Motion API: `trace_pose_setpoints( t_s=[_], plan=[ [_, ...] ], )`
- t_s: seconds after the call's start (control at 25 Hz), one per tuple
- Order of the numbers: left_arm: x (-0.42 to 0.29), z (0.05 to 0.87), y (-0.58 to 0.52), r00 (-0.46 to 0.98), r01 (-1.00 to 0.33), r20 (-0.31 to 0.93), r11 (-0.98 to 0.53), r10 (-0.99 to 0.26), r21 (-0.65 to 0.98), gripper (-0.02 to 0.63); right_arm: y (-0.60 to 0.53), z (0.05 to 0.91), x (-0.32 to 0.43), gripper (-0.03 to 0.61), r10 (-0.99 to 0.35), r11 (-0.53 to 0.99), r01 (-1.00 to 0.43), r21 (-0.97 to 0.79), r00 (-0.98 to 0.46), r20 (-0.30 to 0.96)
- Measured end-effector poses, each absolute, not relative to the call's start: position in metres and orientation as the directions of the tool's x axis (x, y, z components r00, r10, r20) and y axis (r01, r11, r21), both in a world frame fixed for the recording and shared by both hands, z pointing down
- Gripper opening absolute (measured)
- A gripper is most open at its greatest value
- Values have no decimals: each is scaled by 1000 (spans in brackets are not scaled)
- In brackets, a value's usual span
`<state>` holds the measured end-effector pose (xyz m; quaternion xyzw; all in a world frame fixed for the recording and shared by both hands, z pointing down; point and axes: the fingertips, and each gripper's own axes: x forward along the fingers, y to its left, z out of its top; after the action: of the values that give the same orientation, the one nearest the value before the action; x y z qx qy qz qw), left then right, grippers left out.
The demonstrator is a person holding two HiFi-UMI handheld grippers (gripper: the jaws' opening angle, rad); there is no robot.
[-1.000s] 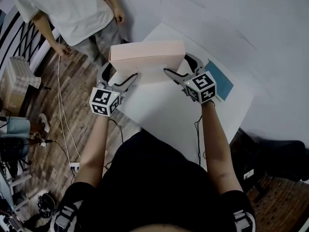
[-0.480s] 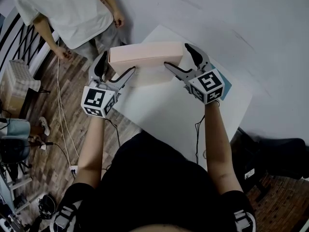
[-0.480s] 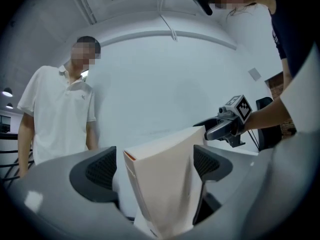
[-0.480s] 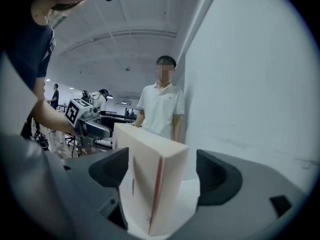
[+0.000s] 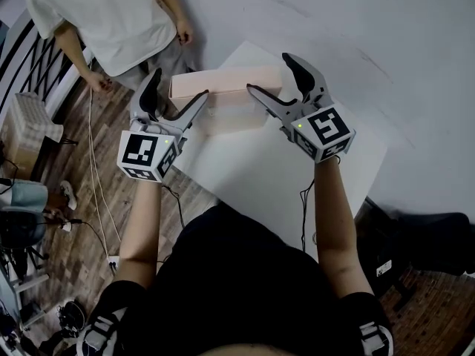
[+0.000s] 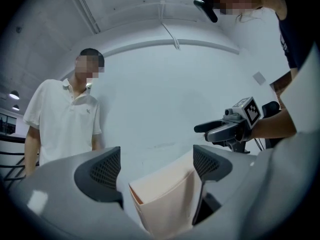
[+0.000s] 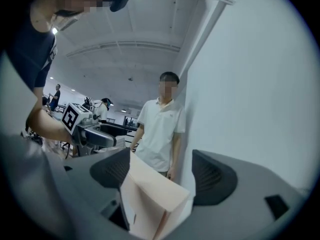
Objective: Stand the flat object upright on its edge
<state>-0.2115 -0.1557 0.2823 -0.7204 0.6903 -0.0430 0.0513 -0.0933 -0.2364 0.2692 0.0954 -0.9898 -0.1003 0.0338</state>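
On the white worktop [image 5: 252,176], near its far left corner, the pale pink flat cardboard box [image 5: 230,99] stands on its long edge, the left tool [image 5: 180,87] and right tool [image 5: 269,73] spread wide at its ends and gripping nothing, so a stray jaw could topple it toward the white-shirted person [image 5: 104,21] beyond.

One pale pink box [image 5: 226,99] sits at the far corner of one white tabletop [image 5: 252,173]. Two grippers are in view, the left gripper [image 5: 180,84] and the right gripper [image 5: 268,73], each with two jaws and one marker cube, so two cubes in all. Two people show: the person [image 5: 237,280] holding the grippers and one bystander [image 5: 104,13] in a white shirt beyond the tabletop's far left edge. One white cable [image 5: 95,180] runs across the wooden floor [image 5: 67,221].
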Motion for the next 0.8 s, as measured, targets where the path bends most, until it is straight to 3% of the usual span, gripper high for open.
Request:
trace_pose_setpoints(
  t_s=[0.08,0.12,0.16,0.2,0.24,0.36,0.8],
  plan=[
    [-212,272,-156,19,-992,-19,-16,-1000,-123,442,-234,258,-94,380,-224,955,-214,206,-974,23],
    [-212,266,-156,0,-992,-22,3,-1000,-125,389,-233,251,-95,374,-241,949,-233,210,-970,13],
    [-214,262,-156,-27,-991,-22,30,-999,-133,295,-233,243,-95,292,-264,941,-257,218,-964,3],
    [-215,258,-156,-59,-988,-17,61,-998,-145,201,-233,237,-95,138,-292,931,-286,226,-956,-4],
    [-217,255,-156,-91,-983,-8,91,-996,-158,124,-235,233,-93,79,-320,922,-313,229,-947,-9],
    [-219,248,-157,-166,-974,-1,164,-986,-157,22,-237,223,-92,24,-372,907,-371,201,-928,-34],
    [-180,239,-129,-231,-957,-34,233,-972,-175,11,-207,225,-64,12,-536,825,-537,178,-842,-56]
  ],
)
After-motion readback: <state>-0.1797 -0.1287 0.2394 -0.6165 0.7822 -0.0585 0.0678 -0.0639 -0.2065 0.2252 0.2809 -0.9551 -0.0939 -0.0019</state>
